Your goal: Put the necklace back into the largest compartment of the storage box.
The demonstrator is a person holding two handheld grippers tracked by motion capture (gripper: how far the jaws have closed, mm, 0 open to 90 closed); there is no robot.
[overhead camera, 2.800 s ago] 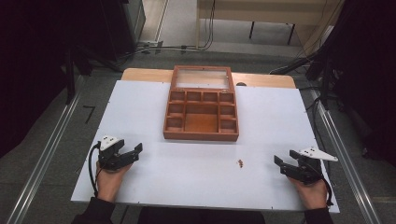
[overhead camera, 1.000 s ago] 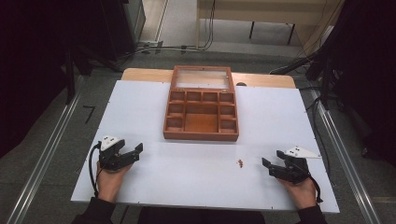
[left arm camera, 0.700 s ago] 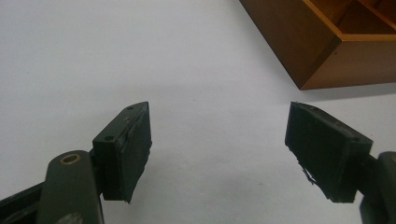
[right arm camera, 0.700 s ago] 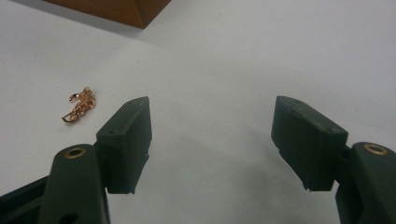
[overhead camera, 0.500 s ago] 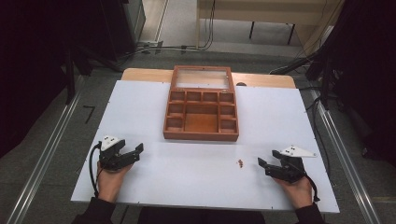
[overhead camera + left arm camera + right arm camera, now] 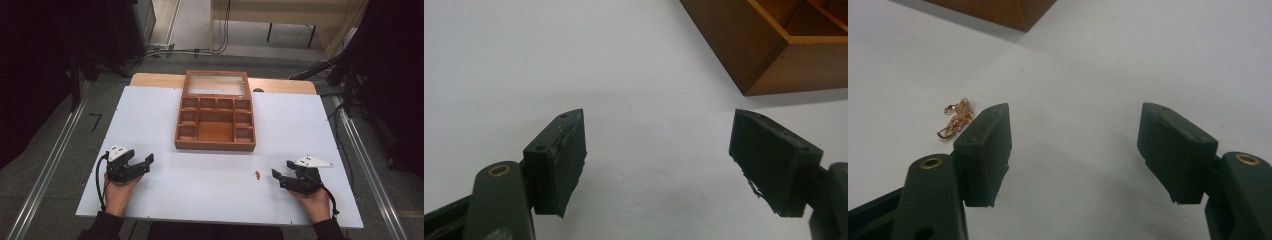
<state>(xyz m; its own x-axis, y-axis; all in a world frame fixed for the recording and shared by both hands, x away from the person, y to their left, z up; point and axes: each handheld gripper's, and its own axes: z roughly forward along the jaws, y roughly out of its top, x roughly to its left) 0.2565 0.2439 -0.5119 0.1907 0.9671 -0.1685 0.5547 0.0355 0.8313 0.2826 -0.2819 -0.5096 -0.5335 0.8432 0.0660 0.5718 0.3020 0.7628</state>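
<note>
A wooden box [image 6: 215,120] stands at the middle of the white table [image 6: 150,125], toward the far side, its glass lid [image 6: 216,84] open and leaning back. Inside, small compartments run along the far row and down both sides around one wide middle compartment; all that can be seen of them looks bare. In the left gripper view a near corner of the box [image 6: 774,55] shows at upper right, and the right gripper view catches another corner [image 6: 998,10] at the top edge.

The chain [image 6: 257,174], a small rose-gold bunch, lies on the table near of the box's right end and just left of the right gripper [image 6: 281,170]. In the right gripper view the chain [image 6: 955,117] sits crumpled just beside the outer face of that view's left jaw, outside the gap; whether it touches the jaw cannot be told. Its heap runs slantwise, a clasp-like loop at the nearer end.

The right gripper [image 6: 1075,140] has its jaws spread wide over bare table, holding nothing. The left gripper [image 6: 142,165], at the near left and well apart from the chain, is likewise spread wide and empty [image 6: 659,160].
</note>
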